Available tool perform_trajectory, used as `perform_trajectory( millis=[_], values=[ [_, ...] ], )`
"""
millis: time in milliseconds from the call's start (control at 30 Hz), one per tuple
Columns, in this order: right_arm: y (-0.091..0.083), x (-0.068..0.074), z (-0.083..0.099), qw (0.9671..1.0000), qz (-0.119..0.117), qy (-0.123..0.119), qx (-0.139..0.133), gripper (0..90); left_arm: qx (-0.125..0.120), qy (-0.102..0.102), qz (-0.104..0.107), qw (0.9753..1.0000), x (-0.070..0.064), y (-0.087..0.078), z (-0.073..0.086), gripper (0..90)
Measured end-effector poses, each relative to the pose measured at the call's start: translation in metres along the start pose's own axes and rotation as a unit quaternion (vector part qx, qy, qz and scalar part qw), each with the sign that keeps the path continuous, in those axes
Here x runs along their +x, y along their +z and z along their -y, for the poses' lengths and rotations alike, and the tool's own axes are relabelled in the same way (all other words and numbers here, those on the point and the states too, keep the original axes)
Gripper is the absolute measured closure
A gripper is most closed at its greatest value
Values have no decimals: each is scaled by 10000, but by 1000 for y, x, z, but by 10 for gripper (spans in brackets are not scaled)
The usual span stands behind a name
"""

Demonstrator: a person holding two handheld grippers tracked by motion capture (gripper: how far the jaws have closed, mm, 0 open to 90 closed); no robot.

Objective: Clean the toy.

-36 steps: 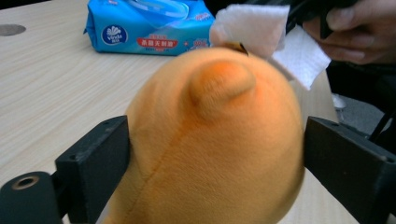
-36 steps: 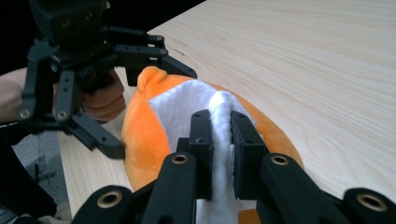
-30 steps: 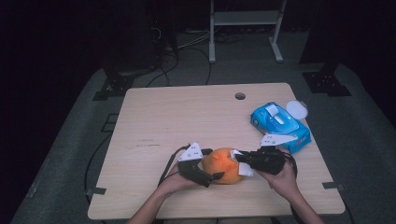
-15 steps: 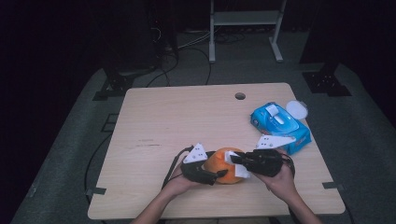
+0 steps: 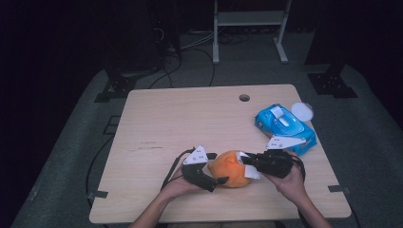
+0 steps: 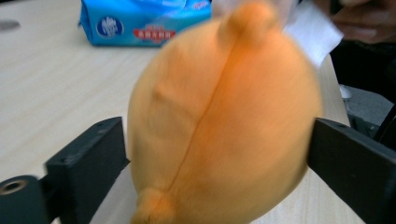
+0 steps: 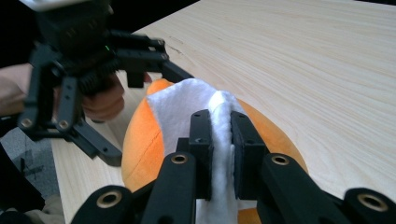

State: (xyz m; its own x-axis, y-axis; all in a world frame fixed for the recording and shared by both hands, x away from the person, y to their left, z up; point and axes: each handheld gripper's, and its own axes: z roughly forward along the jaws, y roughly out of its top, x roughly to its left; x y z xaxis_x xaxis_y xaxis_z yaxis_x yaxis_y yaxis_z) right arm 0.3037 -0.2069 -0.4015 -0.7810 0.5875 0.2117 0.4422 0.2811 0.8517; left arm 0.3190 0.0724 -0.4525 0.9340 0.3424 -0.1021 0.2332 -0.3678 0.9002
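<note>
**Wiping an orange plush toy, two-gripper hold**

Holding: the left gripper (image 5: pixel 216 180) has its fingers (image 6: pixel 88 163) clamped on the flanks of the orange plush toy (image 5: pixel 231 168), pressing at nine and three o'clock across its seam in the left gripper view.

Wiping: the right gripper (image 5: pixel 248 164) has its fingers (image 7: pixel 201 144) clenched on a fold of white wipe (image 7: pixel 182 109), laid on the toy's upper face.

Location: the toy sits near the six o'clock edge of the table (image 5: pixel 190 123); a blue wipe pack (image 5: pixel 284 126) lies well apart at two o'clock.

Handling note, as judgement: keep the left squeeze steady so the soft body does not roll; drag the wipe flat with light pressure, since a hard push could pop the toy free.
</note>
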Motion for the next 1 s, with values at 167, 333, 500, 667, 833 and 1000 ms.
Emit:
perform_trajectory(
  millis=[167,333,500,667,833,1000],
  values=[
    [0,1,0,10000,-16,55,-22,797,187,74,32,9998,-7,3,-3,179],
    [-9,10,-8,9996,-71,-24,-271,801,209,314,-49,9993,-20,-24,-34,294],
    [3,2,0,9995,-202,233,-98,803,621,275,-198,9975,-17,-26,-33,304],
    [-3,18,-9,9989,-351,47,-312,804,508,-96,-299,9982,-11,-25,-32,306],
    [1,33,-15,9984,-385,-301,-296,801,478,29,-298,9984,-16,-21,-33,272],
    [-1,17,-9,9993,-218,-119,-267,801,264,241,-63,9993,-10,-25,-30,195]
  ],
)
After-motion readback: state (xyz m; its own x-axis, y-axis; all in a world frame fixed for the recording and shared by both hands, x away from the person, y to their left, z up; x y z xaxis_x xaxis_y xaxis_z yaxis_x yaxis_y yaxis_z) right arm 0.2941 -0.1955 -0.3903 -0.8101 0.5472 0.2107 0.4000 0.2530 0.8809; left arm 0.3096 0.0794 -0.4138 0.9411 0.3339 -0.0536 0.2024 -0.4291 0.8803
